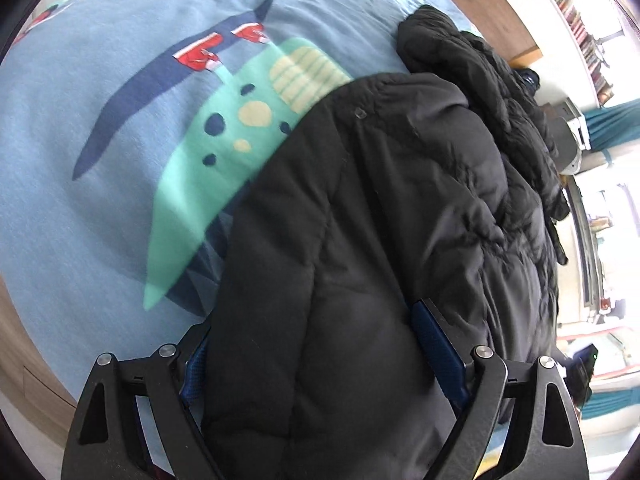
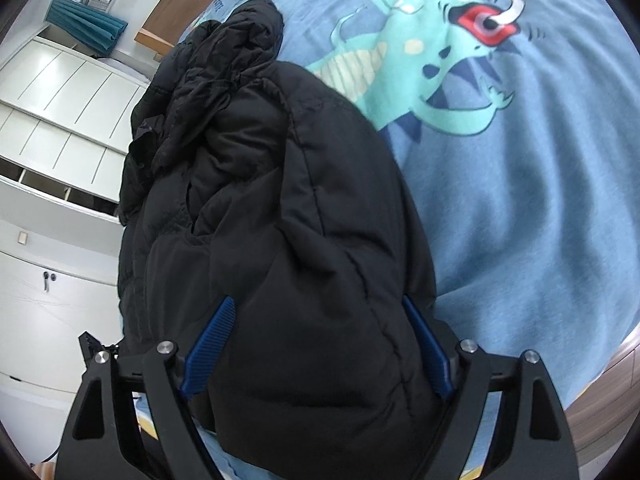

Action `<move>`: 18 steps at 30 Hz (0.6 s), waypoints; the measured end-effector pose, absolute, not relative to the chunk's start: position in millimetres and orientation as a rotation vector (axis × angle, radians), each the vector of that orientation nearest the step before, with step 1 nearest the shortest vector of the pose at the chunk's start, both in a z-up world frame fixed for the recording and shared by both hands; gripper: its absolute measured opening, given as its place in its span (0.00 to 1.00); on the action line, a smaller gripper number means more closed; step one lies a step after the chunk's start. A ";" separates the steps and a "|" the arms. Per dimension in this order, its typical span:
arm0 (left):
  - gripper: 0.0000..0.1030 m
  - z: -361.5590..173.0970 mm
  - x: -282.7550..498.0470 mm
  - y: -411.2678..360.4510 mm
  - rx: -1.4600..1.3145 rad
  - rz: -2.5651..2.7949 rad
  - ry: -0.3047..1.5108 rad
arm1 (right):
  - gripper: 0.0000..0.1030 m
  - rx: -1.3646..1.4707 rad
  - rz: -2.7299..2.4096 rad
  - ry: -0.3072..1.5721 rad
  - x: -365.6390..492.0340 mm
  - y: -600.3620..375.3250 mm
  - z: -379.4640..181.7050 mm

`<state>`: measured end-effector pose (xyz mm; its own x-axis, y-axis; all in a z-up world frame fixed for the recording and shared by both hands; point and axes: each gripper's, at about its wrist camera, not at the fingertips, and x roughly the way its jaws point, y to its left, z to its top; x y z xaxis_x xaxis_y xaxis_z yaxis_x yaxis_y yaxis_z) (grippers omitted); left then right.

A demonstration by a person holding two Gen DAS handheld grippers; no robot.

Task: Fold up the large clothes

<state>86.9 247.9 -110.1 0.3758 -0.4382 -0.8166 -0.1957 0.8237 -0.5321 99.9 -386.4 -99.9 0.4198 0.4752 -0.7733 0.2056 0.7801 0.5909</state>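
Two grippers are on one garment, and both of your wrist views are mostly filled by it. Start with the biggest thing: the bedspread (image 1: 60, 168), light blue with a teal dinosaur print (image 2: 432, 64), spreads across the left of your left view and the right of your right view. On it lies the jacket (image 1: 400, 208), black and puffy, bunched in a long heap that runs away from you toward the wooden headboard (image 1: 492, 20); its far end is a crumpled fold (image 2: 224, 52) piled on the rest. In your left view the jacket covers the lower part of the dinosaur.

Beyond the bed, your right view shows white cabinets (image 2: 60, 92) on the left and a teal curtain (image 2: 84, 26) above them. Your left view shows a bookshelf (image 1: 576, 20) at the upper right.

Your left gripper (image 1: 316, 344) has its blue pads (image 1: 438, 348) set wide apart, with a thick roll of jacket filling the space between them; the near pad is half buried in fabric. Your right gripper (image 2: 316, 344) stands the same way: pads (image 2: 210, 344) spread wide, a fat bulge of jacket wedged between and touching both. Each seems to squeeze the padding, though how firmly you cannot tell.
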 end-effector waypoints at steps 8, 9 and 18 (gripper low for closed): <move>0.81 -103.4 88.2 232.7 -0.603 -0.209 1.196 | 0.82 0.708 0.285 1.139 96.8 -379.3 -97.5; 0.81 -103.9 88.8 232.2 -0.605 -0.208 1.197 | 0.81 0.710 0.288 1.140 95.4 -380.9 -97.7; 0.81 -111.9 86.7 238.3 -0.634 -0.181 1.213 | 0.81 0.754 0.228 1.165 76.8 -414.4 -113.2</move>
